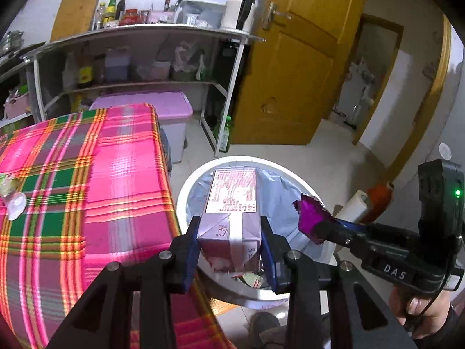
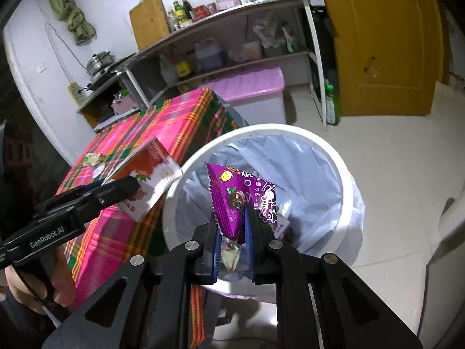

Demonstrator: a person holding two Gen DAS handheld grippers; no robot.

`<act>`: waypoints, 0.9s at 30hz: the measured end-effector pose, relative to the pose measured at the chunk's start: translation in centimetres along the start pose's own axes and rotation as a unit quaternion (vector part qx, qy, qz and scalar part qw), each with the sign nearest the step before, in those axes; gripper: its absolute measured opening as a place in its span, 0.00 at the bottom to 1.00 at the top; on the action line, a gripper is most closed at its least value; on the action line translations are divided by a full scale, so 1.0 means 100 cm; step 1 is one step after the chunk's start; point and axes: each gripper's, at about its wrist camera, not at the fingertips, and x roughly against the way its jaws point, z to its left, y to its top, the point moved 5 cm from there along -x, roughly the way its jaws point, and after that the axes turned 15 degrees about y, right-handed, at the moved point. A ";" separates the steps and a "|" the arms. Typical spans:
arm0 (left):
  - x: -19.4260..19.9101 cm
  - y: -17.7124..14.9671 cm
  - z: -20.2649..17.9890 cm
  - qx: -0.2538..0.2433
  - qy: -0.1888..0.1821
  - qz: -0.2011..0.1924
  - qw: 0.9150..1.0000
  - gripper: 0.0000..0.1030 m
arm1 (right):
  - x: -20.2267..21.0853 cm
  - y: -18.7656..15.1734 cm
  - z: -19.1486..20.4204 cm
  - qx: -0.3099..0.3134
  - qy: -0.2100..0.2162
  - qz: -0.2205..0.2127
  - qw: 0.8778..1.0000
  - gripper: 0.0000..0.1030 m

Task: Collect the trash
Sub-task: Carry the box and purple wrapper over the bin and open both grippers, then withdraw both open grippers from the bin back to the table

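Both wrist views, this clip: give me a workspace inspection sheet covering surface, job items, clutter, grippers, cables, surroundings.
Surface: table under a pink and green plaid cloth, beside the bin.
Job's things: carton and purple wrapper, both held over the white bin; the bin has a pale liner and some trash in it already.
Clutter: small wrappers left on the cloth.
Grippers: left gripper shut on the carton; right gripper shut on the wrapper.
Cables: thin black cable by the right hand.
Surroundings: shelf unit with bottles, pink-lidded box, yellow door, tiled floor.
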 end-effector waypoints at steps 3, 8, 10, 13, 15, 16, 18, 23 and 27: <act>-0.012 0.000 -0.006 -0.006 0.001 0.009 1.000 0.37 | -0.007 0.000 -0.007 -0.005 -0.003 0.010 1.000 0.18; -0.026 -0.001 -0.007 -0.002 -0.003 0.025 1.000 0.37 | -0.012 -0.001 -0.016 -0.007 -0.002 0.020 1.000 0.19; -0.027 -0.003 -0.004 0.003 -0.005 0.027 1.000 0.37 | -0.013 -0.002 -0.016 -0.006 -0.003 0.020 1.000 0.19; -0.022 -0.002 0.000 0.009 -0.005 0.021 1.000 0.37 | -0.012 -0.003 -0.015 -0.007 -0.003 0.019 1.000 0.19; -0.015 -0.002 0.003 0.013 -0.006 0.016 1.000 0.37 | -0.009 -0.002 -0.013 -0.007 -0.002 0.015 1.000 0.19; -0.011 -0.001 0.005 0.014 -0.007 0.012 1.000 0.37 | -0.008 -0.002 -0.011 -0.006 -0.001 0.013 1.000 0.19; -0.003 -0.001 0.009 0.017 -0.005 0.004 1.000 0.37 | -0.003 -0.001 -0.005 -0.002 0.001 0.007 1.000 0.19; 0.021 -0.003 0.018 0.024 0.003 -0.016 1.000 0.37 | 0.008 0.001 0.017 0.018 0.010 -0.004 1.000 0.19; 0.041 -0.006 0.030 0.032 0.012 -0.030 0.999 0.37 | 0.014 0.001 0.038 0.036 0.020 -0.008 0.999 0.19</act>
